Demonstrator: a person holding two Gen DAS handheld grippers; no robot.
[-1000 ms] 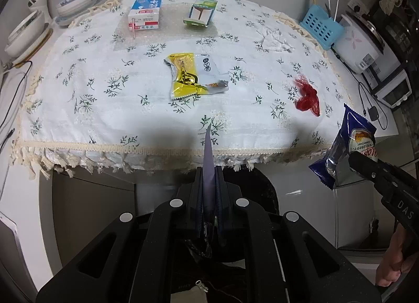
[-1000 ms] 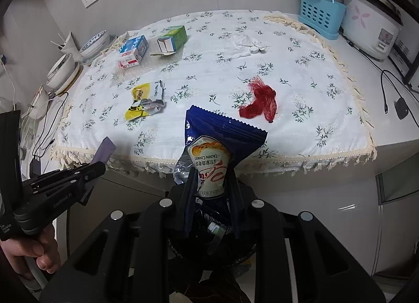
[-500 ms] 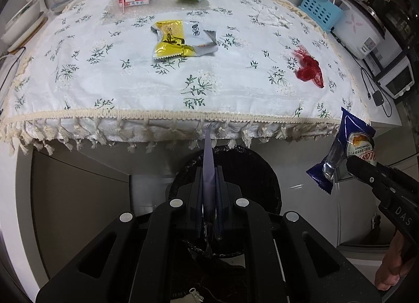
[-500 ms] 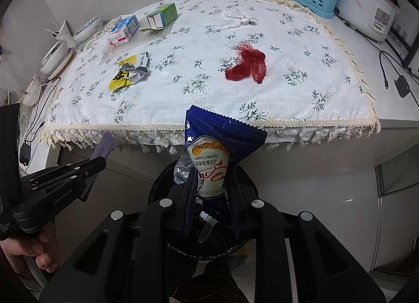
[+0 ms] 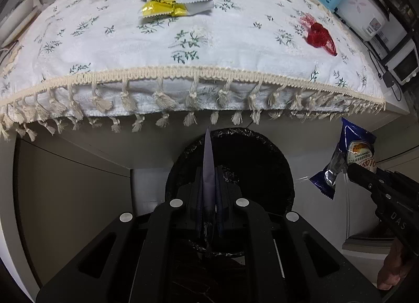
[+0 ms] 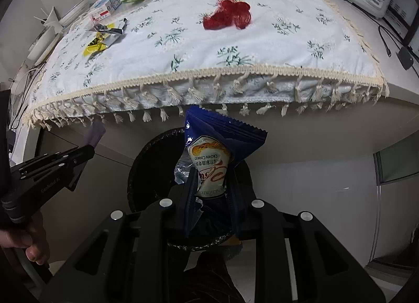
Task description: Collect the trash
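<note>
both tools have dropped from above the tabletop to the black-lined round bin (image 5: 230,172) under its fringed edge. the left tool (image 5: 208,172), pinched tight, holds a thin lilac paper strip (image 5: 208,156); the right tool (image 6: 212,179) clamps a glossy blue cookie wrapper (image 6: 220,143), crinkled. both hang over the bin, ready to drop.
</note>
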